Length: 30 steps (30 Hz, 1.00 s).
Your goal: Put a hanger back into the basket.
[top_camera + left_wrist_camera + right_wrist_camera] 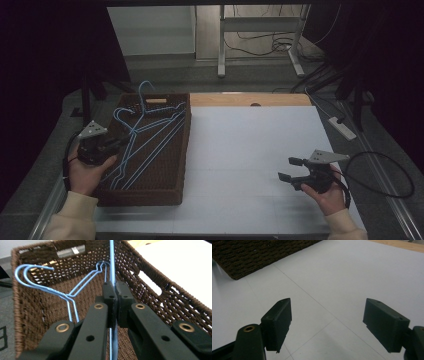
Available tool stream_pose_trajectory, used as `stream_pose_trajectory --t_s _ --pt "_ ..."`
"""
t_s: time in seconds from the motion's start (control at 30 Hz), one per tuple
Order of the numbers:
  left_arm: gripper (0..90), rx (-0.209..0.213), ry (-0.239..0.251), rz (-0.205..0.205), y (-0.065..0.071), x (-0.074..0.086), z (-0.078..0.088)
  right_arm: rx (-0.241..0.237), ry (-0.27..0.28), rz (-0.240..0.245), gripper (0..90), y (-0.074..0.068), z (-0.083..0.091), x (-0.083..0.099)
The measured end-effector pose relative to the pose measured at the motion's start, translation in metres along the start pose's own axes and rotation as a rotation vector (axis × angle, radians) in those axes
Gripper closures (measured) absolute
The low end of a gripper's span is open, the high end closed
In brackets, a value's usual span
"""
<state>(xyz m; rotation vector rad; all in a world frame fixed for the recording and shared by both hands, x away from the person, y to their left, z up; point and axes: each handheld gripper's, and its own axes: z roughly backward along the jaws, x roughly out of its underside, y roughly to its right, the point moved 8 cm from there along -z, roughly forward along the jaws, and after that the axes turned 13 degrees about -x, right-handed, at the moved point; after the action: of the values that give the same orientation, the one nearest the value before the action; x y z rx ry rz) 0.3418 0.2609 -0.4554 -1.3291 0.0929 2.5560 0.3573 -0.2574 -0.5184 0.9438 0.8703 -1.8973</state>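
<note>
Plainly unlabelled, left tool (115, 293) clamps a blue wire hanger (111, 262) over the basket (152, 280); right tool (328, 325) stands apart.

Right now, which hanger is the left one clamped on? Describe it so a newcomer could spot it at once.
Start at the dark brown wicker basket on the left of the white table. Several light blue wire hangers lie in it. The one you want is the blue wire running straight up between the shut left tongs; the other hangers lie free beside it with their hooks at the basket's far corner.
</note>
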Motion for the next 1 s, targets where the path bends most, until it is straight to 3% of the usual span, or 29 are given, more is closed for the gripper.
stream_pose_trajectory --t_s 0.2,0.5,0.6,0.8,0.9,1.0 --pt "88.1 0.010 -0.050 0.015 0.001 0.008 -0.016 -0.001 -0.002 0.003 23.8 0.000 -0.001 0.000" --pt "88.0 -0.021 -0.132 0.019 -0.006 0.024 -0.034 -0.004 -0.006 0.003 23.8 -0.002 -0.001 0.000" --pt "87.8 -0.035 -0.200 -0.001 -0.009 0.032 -0.039 -0.005 -0.006 0.003 23.8 -0.002 -0.002 0.000" --pt "87.4 -0.107 -0.340 -0.027 -0.015 0.047 -0.051 -0.007 -0.012 0.004 23.8 -0.003 -0.003 0.001" --pt "84.9 -0.098 -0.389 -0.048 -0.014 0.052 -0.055 -0.008 -0.014 0.004 23.7 -0.003 -0.004 0.001" --pt "74.7 -0.114 -0.353 -0.072 -0.012 0.049 -0.055 -0.007 -0.015 0.005 23.7 -0.003 -0.004 0.001"
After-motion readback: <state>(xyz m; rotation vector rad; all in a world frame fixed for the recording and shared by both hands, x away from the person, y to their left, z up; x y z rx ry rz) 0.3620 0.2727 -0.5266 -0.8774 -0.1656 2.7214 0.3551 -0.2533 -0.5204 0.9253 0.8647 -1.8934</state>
